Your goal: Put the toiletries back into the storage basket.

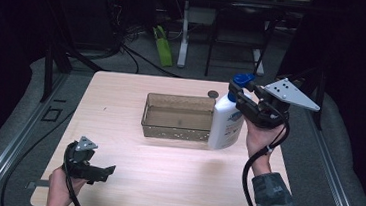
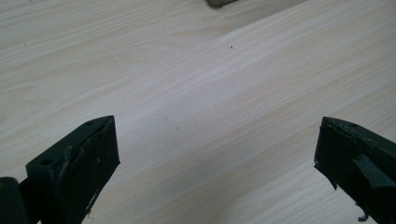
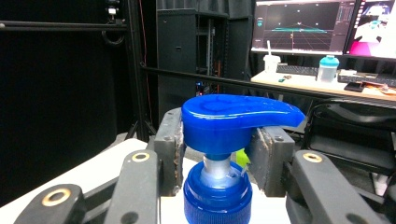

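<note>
Nearest the camera, at the table's (image 1: pixel 164 181) near left corner, my left gripper (image 1: pixel 96 169) rests low over bare wood, jaws spread wide with nothing between them; its own view has the two black pads (image 2: pixel 88 158) far apart above the pale grain. Moving right, a shallow brown basket (image 1: pixel 176 130) sits at mid-table, apparently with nothing in it, and a small dark disc (image 1: pixel 213 93) lies on the wood just behind its far right corner. Just beside the basket's right end stands a white pump bottle (image 1: pixel 226 124) with a blue pump head (image 3: pixel 236 117) and blue collar; whether its base presses on the table or is a touch above it, I cannot tell. At the right, my right gripper (image 1: pixel 236 93) comes in level from the bottle's far side, jaws closed on the neck just under the pump head, the grey pads (image 3: pixel 169 149) pressing in from both sides.

I judge the step in hand to be carrying the bottle to the basket, with the grasp made and the placing not yet done. The next move calls for a clean lift above the basket's rim, a short shift left, then a steady lowering before the jaws part. Gripped so high, the bottle could swing.
</note>
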